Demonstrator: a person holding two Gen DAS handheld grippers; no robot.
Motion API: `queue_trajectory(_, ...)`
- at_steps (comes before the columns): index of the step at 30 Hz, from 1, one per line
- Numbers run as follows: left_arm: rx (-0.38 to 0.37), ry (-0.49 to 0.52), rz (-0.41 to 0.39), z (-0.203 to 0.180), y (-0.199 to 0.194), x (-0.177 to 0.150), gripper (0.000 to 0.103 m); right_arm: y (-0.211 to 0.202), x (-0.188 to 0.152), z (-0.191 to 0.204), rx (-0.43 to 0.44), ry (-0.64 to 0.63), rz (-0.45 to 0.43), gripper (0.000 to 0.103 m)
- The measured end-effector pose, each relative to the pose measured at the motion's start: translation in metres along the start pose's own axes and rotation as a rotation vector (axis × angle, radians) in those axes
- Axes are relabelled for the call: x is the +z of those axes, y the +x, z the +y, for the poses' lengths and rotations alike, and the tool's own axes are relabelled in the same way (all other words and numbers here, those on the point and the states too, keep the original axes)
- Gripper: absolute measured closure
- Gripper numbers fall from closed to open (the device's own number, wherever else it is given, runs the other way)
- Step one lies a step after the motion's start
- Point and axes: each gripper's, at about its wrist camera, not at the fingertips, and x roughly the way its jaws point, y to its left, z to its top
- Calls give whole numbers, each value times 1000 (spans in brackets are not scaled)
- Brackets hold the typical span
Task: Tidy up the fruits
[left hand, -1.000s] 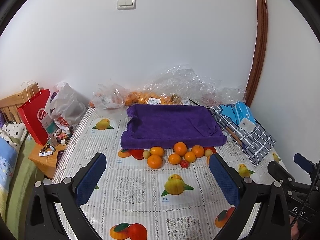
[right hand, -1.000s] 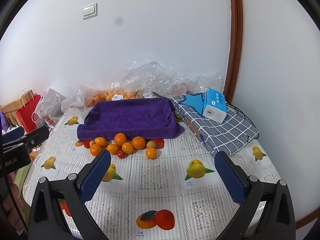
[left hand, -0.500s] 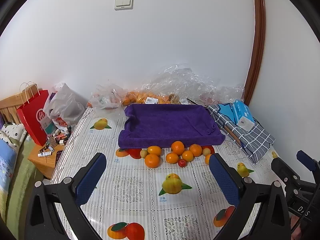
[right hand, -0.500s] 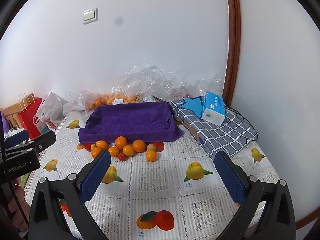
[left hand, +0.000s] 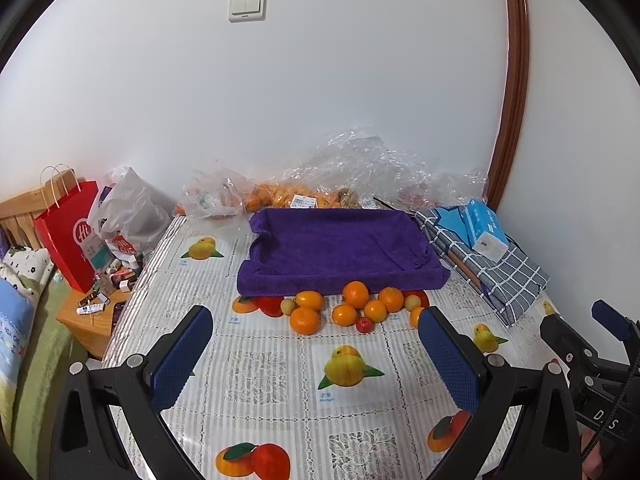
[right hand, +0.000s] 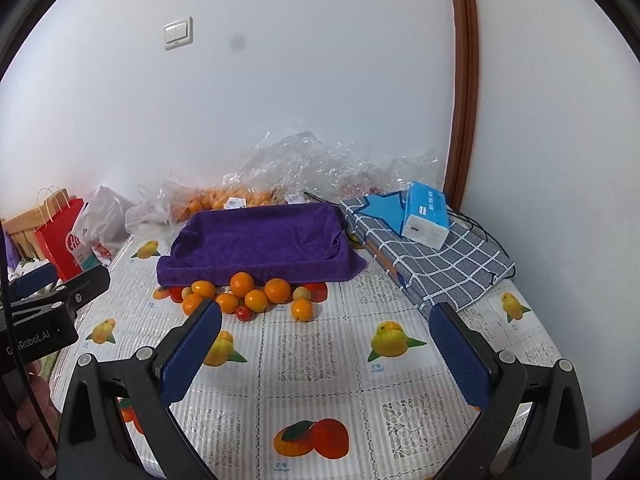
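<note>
The left gripper [left hand: 316, 354] and right gripper [right hand: 326, 346] both hang with jaws spread wide, holding nothing. Ahead of each, the oranges [left hand: 355, 294] cluster against the purple towel-lined tray [left hand: 340, 248].

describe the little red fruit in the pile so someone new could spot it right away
Find the purple towel draped over a tray in the middle of the fruit-print tablecloth. A cluster of oranges lies along its near edge. At the front of that cluster sits the small red fruit, the only red one and smaller than the oranges touching it.
</note>
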Motion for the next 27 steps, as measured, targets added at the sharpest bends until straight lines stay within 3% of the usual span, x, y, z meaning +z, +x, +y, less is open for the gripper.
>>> queue_trajectory(27, -10, -20, 5, 7, 4, -3, 0, 4, -2, 5, 19, -2, 9, 1)
